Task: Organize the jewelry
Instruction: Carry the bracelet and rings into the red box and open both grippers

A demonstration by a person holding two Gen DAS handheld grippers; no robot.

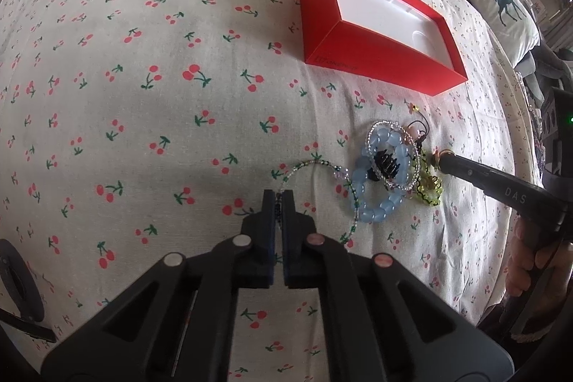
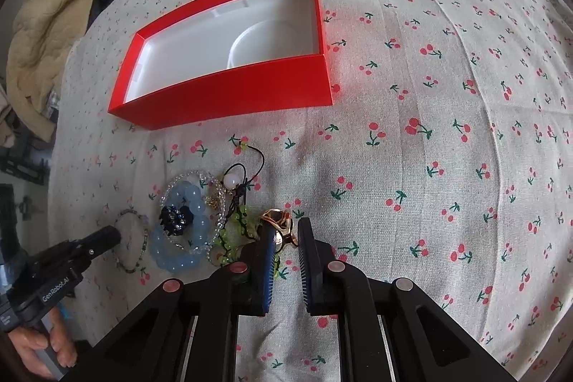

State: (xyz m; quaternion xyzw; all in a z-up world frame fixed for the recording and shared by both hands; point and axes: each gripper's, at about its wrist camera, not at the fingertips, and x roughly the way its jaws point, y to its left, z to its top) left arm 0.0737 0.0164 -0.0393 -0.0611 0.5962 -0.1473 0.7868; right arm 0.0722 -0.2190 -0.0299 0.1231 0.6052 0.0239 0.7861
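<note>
Matte black left gripper (image 1: 278, 199), blue ribbed pads, silver pivot pins; "GenRobot.AI" lettering; bare-skinned hand (image 2: 43, 342)

One red box (image 2: 229, 88), one blue bead bracelet (image 2: 186, 238), one black hair claw (image 2: 175, 219), one gold ring (image 2: 277, 221), two tools.

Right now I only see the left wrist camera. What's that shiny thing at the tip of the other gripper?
Observer: On the right wrist camera it is a gold ring-like piece. It sits between the open fingers of the right gripper, not pinched.
Operator: Is anything hiding in the red box?
Observer: No. The red box shows its whole white floor there, with a round hollow and no jewelry.
Operator: Where does my bracelet go behind my gripper?
Observer: The thin beaded bracelet is a full loop. It lies left of the blue bead bracelet, with the left gripper at its edge.
</note>
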